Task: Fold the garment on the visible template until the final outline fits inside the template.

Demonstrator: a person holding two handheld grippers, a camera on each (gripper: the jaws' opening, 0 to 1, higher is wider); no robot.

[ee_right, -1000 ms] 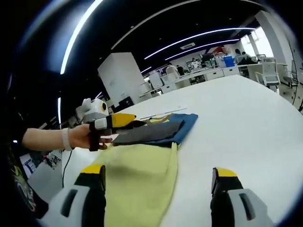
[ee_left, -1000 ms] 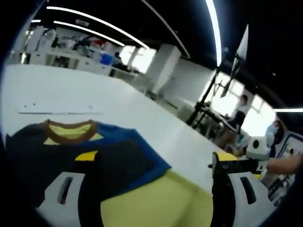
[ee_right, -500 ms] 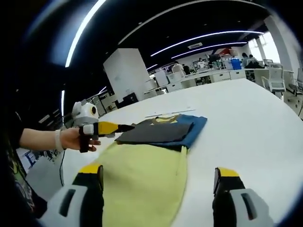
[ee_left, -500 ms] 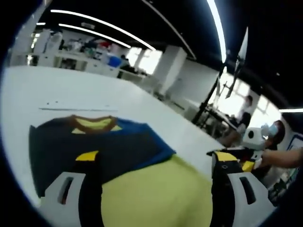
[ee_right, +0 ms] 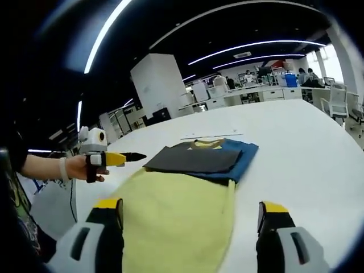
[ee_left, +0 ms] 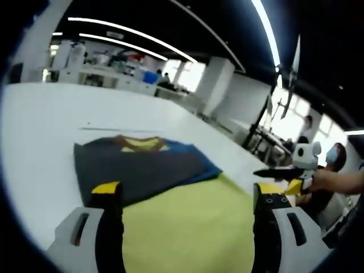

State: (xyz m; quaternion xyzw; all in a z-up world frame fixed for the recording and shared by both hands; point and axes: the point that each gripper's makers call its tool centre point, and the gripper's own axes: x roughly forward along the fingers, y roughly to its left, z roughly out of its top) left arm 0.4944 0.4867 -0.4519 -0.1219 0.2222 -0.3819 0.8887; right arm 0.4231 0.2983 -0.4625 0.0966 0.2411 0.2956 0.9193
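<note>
Garment (ee_left: 170,193): is lying flat on the white bench (ee_left: 40,142), between and ahead of both claws. The far part, dark grey with a blue sleeve edge and a brown-and-yellow collar, is lying folded in toward the middle; the near part is a broad yellow panel spreading toward the cameras.
Garment, right gripper view (ee_right: 182,199): the same layout is showing, the dark folded section at the far end and the yellow section running down between the jaws.
Template: a thin pale line on the bench (ee_right: 211,135) is lying just beyond the collar. Whether it is the template edge cannot be told, and no full outline is readable.
Left claw (ee_left: 182,196): is hanging above the yellow panel with its jaws spread wide, gripping nothing. In the right gripper view it (ee_right: 135,156) is appearing at the left, held in a hand (ee_right: 85,168) off the cloth; its jaw state there is too small to tell.
Right claw (ee_right: 190,213): is hovering over the near yellow edge, jaws spread, gripping nothing.
Progress: judged as partway. The sleeve folds at the far end appear done; the long yellow body is not yet folded.
Remaining: the yellow panel probably needs folding up over the dark section, then checking against the template.
</note>
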